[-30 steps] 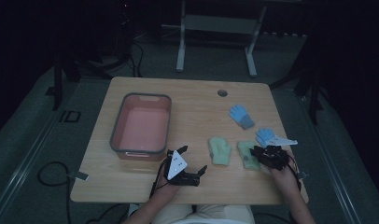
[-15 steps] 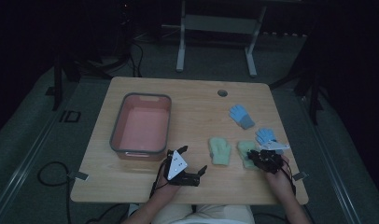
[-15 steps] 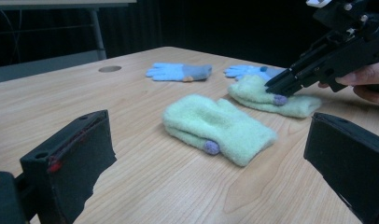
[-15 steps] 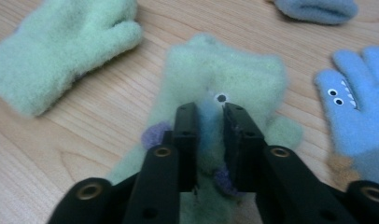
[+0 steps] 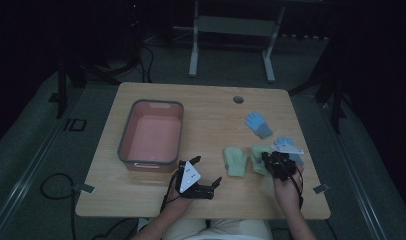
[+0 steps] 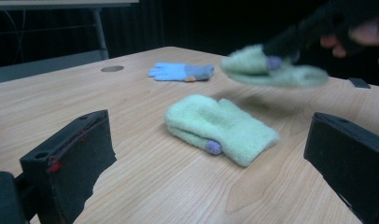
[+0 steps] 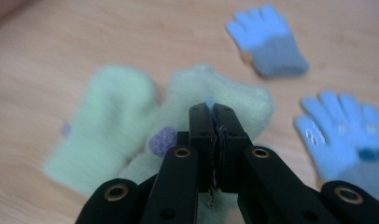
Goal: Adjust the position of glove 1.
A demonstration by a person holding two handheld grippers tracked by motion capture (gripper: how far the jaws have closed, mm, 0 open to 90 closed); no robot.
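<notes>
A: Which step is this?

B: Pick-up of 1 green mitten [image 7: 211,107]. The right gripper [image 7: 214,112] has its jaws pressed together on the mitten's fabric, no gap visible between them. In the left gripper view that mitten [image 6: 271,70] hangs just clear of the table [image 5: 206,107], so this reads as the start of a lift.

A: Where are things relative to the pink bin?

B: The pink bin [image 5: 152,135] sits on the table's left half. The second green mitten [image 5: 236,160] lies flat to the right of the bin. The gripped mitten [image 5: 258,156] is just beyond that one, further from the bin. 2 blue gloves lie further right still: one [image 5: 258,124] towards the far edge, the other [image 5: 287,147] beside the right gripper [image 5: 278,165].

A: Left gripper?

B: The left gripper [image 5: 203,180] rests near the bin's front right corner, jaws wide apart, holding nothing. It points at the flat mitten [image 6: 220,128], well short of it.

A: Next move?

B: Probably carrying the mitten leftwards to the bin. It needs enough height to clear the flat mitten and the bin rim. The fabric is limp, so a firm grip matters.
</notes>
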